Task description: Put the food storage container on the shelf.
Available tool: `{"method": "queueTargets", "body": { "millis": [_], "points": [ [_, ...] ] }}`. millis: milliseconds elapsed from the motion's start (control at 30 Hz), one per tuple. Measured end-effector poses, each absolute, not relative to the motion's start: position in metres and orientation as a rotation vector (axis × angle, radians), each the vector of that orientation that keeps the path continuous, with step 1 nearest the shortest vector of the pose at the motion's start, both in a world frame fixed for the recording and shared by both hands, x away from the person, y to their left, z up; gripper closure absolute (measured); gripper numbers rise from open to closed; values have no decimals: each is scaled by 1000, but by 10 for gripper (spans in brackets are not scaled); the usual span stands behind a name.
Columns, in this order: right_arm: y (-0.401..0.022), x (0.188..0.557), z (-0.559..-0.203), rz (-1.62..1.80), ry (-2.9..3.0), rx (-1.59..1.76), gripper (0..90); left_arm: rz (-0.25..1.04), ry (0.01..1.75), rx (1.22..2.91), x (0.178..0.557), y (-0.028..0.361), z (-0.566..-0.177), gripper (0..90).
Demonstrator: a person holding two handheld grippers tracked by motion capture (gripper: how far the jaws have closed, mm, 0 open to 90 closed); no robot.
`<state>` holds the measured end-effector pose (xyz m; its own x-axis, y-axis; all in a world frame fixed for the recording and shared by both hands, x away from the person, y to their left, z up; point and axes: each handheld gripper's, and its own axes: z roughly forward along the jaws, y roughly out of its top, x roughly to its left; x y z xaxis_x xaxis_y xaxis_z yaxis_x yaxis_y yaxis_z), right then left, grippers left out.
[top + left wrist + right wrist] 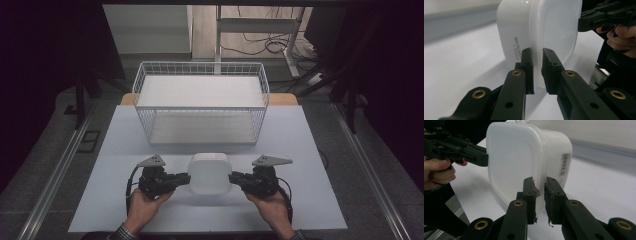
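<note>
A white lidded plastic container point(210, 172) is at the front middle of the pale table sheet point(300, 195), casting a shadow on it. My left gripper point(188, 179) is shut on the container's left rim and my right gripper point(232, 178) on its right rim. In the left gripper view the jaws point(537, 53) pinch the lid's edge of the container point(549, 27), with printed lettering on its side. In the right gripper view the jaws point(540, 181) clamp the rim of the container point(516, 157), beside a barcode label; the left gripper point(484, 158) grips the far edge.
A white wire basket point(200, 66) stands behind the container at the back of the table. Metal rails run along both sides of the table. Cables and a frame leg lie on the floor beyond.
</note>
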<state>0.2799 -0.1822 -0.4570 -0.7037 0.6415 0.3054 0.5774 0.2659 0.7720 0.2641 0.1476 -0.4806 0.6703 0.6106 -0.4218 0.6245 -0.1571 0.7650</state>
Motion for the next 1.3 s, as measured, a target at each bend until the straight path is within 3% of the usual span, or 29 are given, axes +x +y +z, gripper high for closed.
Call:
{"method": "queueTargets", "body": {
  "millis": [1300],
  "points": [
    [-157,351,-342,1614,2278,985,791,215,937,1775,322,169,-354,801]
  ]
}}
